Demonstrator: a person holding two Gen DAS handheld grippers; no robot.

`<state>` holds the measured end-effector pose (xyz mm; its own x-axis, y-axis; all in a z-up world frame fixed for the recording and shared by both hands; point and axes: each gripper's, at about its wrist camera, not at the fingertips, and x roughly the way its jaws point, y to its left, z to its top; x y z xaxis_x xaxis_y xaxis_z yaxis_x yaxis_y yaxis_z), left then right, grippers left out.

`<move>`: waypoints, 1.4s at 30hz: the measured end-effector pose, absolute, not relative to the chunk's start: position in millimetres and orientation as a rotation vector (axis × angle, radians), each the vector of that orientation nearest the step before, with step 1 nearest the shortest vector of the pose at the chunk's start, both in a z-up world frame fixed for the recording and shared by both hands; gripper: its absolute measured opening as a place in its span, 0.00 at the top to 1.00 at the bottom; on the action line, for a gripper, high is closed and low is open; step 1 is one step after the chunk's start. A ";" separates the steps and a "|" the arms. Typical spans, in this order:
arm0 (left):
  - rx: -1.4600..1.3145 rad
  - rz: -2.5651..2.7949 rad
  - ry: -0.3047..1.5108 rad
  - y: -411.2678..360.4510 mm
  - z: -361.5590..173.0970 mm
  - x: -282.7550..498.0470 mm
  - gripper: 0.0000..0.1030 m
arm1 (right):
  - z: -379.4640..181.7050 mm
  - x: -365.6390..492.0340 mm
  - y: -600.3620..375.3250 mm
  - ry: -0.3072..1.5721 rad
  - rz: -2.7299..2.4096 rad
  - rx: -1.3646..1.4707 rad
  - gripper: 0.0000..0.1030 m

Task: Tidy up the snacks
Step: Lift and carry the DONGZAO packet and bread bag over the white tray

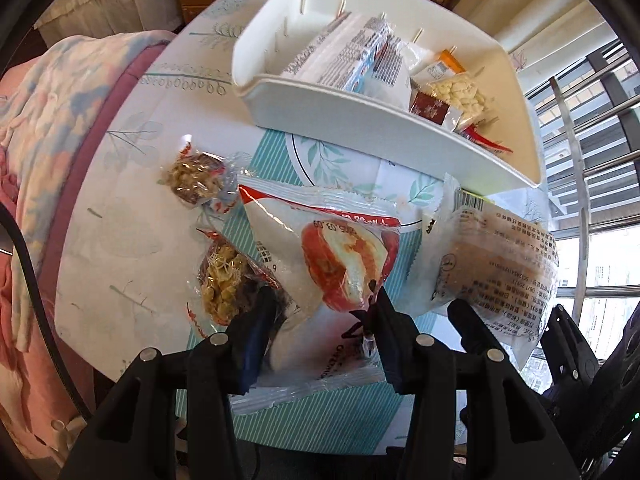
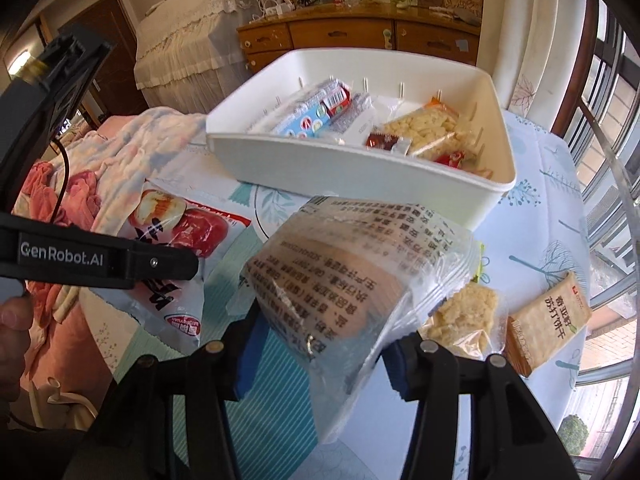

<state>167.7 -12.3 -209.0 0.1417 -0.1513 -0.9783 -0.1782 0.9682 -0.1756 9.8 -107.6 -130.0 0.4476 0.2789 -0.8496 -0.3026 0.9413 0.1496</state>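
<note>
A white bin (image 1: 360, 120) (image 2: 360, 176) with several snack packs stands at the back of the table. My left gripper (image 1: 320, 312) is shut on a white pack with a red apple picture (image 1: 344, 256) (image 2: 180, 224), held just above the table. My right gripper (image 2: 324, 328) is shut on a clear bag of brown biscuits with black print (image 2: 352, 264) (image 1: 500, 256), lifted in front of the bin. The right gripper also shows in the left wrist view (image 1: 516, 320).
Two nut bars (image 1: 196, 178) (image 1: 224, 280) lie left of the apple pack. A rice cracker pack (image 2: 464, 320) and a tan cracker pack (image 2: 548, 320) lie at the right. A pink blanket (image 1: 48, 120) lies past the table's left edge. Window bars (image 1: 592, 128) are at the right.
</note>
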 end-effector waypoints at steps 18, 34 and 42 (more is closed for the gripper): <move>-0.273 0.024 1.224 21.7 -92.5 164.9 0.55 | -50.6 31.7 -116.9 0.832 0.341 0.018 0.49; -0.217 -0.134 1.073 34.4 -52.6 234.4 0.55 | -20.9 76.1 -117.1 0.714 0.230 0.071 0.49; -0.232 -0.240 0.994 39.1 -63.4 264.0 0.55 | -25.6 97.8 -112.0 0.709 0.186 0.092 0.48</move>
<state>264.0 39.1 -63.4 0.5231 -0.3037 -0.7963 0.0934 0.9491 -0.3007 97.8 -112.0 -25.6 0.7437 0.2007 -0.6377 -0.1381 0.9794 0.1472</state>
